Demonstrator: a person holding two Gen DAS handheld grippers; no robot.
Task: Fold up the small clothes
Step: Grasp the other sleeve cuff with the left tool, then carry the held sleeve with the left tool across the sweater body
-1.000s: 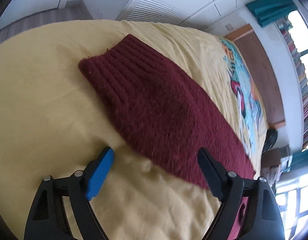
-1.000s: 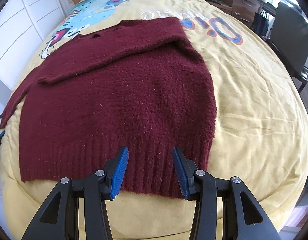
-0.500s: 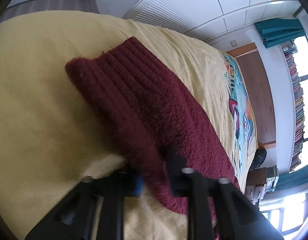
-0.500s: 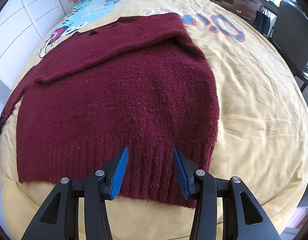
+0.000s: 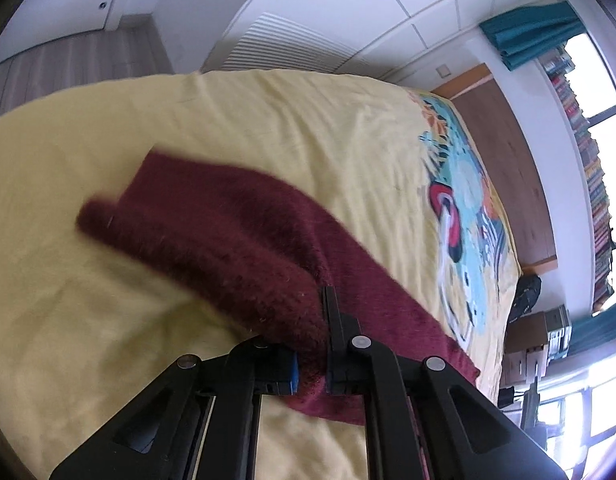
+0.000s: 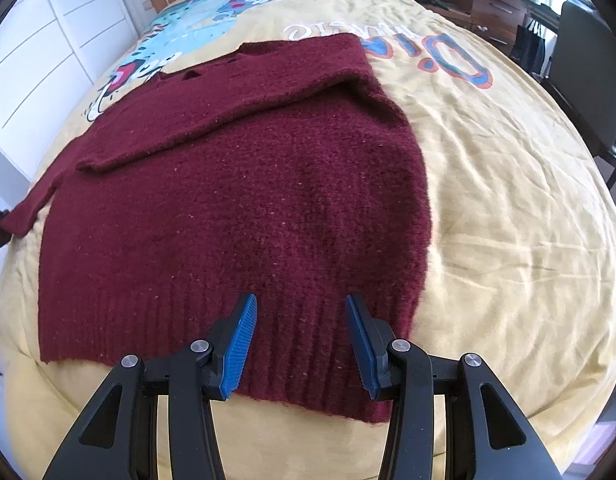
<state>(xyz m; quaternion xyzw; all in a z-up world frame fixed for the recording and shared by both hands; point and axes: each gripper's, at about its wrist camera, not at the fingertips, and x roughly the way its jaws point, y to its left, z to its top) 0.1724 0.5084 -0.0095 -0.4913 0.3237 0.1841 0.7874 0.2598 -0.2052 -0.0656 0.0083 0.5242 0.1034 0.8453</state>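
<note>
Left gripper [image 5: 309,344] jaws clamping the sweater [image 6: 236,208] sleeve — right gripper [image 6: 300,344] jaws gaping, hovering over the near ribbed hem on the bed [image 6: 507,200].

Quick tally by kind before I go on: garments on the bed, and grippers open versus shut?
Maroon sweater on the yellow bedspread: 1
Open gripper, the right gripper over the ribbed hem: 1
Shut gripper, the left gripper clamped on a sleeve of the sweater: 1
Total: 3
</note>
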